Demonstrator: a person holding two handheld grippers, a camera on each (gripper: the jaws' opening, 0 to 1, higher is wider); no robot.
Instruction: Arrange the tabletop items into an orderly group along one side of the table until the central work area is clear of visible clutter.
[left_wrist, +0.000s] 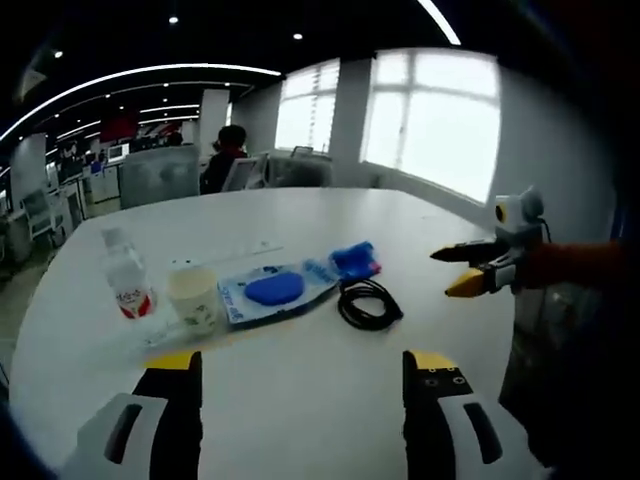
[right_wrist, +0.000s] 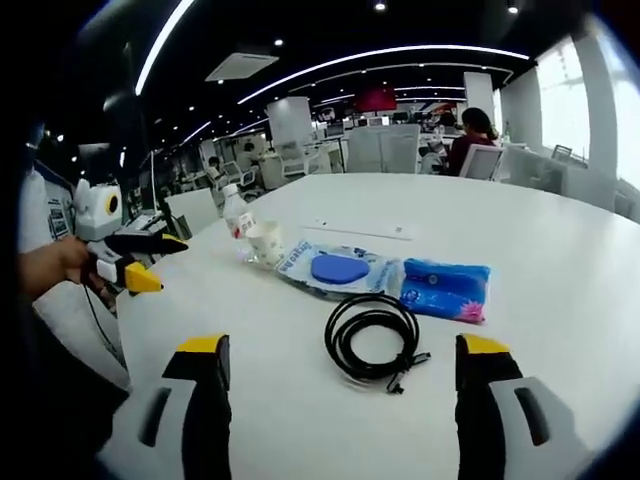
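On the white table (left_wrist: 300, 400) lie a clear water bottle (left_wrist: 127, 276) with a red label, a paper cup (left_wrist: 194, 298), a clear pack holding a blue pad (left_wrist: 274, 289), a blue tissue pack (left_wrist: 354, 261) and a coiled black cable (left_wrist: 368, 303). My left gripper (left_wrist: 300, 375) hovers open over the near table edge, short of them. The right gripper (left_wrist: 462, 270) enters from the right, open. In the right gripper view the cable (right_wrist: 372, 335), tissue pack (right_wrist: 446, 289), blue pad pack (right_wrist: 337, 270), cup (right_wrist: 265, 243) and bottle (right_wrist: 236, 213) lie ahead of my open right gripper (right_wrist: 340, 362); the left gripper (right_wrist: 148, 262) shows at left.
A thin white strip (right_wrist: 360, 229) lies farther back on the table. Office chairs (left_wrist: 158, 175) and a seated person (left_wrist: 225, 155) are beyond the far edge, by bright windows (left_wrist: 430, 125). A hand (right_wrist: 55, 265) holds the left gripper.
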